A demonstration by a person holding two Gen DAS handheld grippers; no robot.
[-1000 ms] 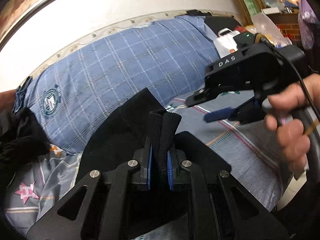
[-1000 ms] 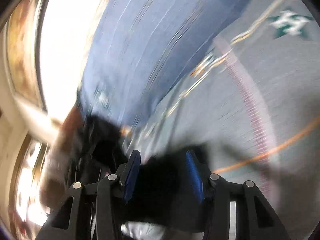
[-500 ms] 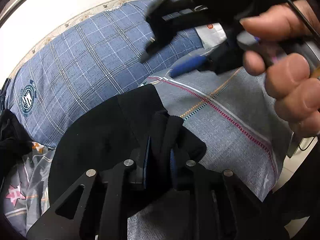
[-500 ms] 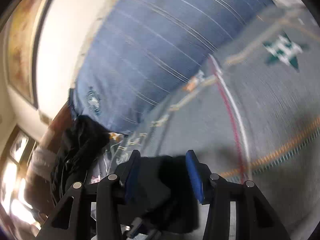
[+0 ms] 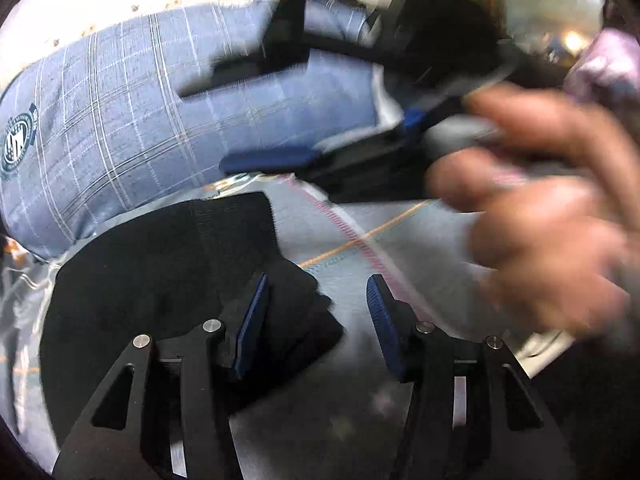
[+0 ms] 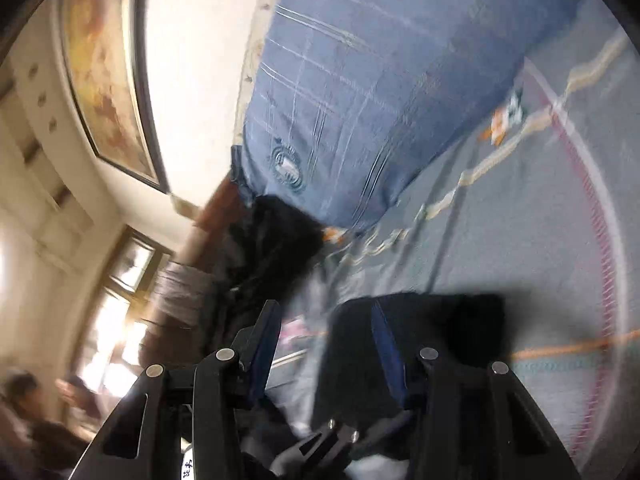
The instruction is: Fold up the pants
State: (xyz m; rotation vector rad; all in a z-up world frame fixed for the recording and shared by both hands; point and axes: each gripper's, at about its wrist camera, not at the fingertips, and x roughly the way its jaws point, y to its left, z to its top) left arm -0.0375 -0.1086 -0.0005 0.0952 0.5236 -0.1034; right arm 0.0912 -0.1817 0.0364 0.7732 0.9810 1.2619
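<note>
Grey bedsheet (image 5: pixel 400 256) carries the black pants (image 5: pixel 160 280), folded just below the blue pillow (image 5: pixel 160 112). Left tongs (image 5: pixel 316 320) have just been opening, cloth loose beside one pad; right tongs (image 5: pixel 248 120) gape empty. Risk: a pad snags cloth on withdrawal, undoing the fold

A blue checked pillow (image 5: pixel 168 120) with a round badge (image 5: pixel 18 146) at its nine o'clock end lies along the white wall (image 6: pixel 192 60) on the bed. The grey bedsheet (image 5: pixel 400 272) carries pink and orange stitched lines. A framed painting (image 6: pixel 104 76) hangs at ten o'clock in the right wrist view, with a dark heap of clothes (image 6: pixel 272 248) below the pillow.
</note>
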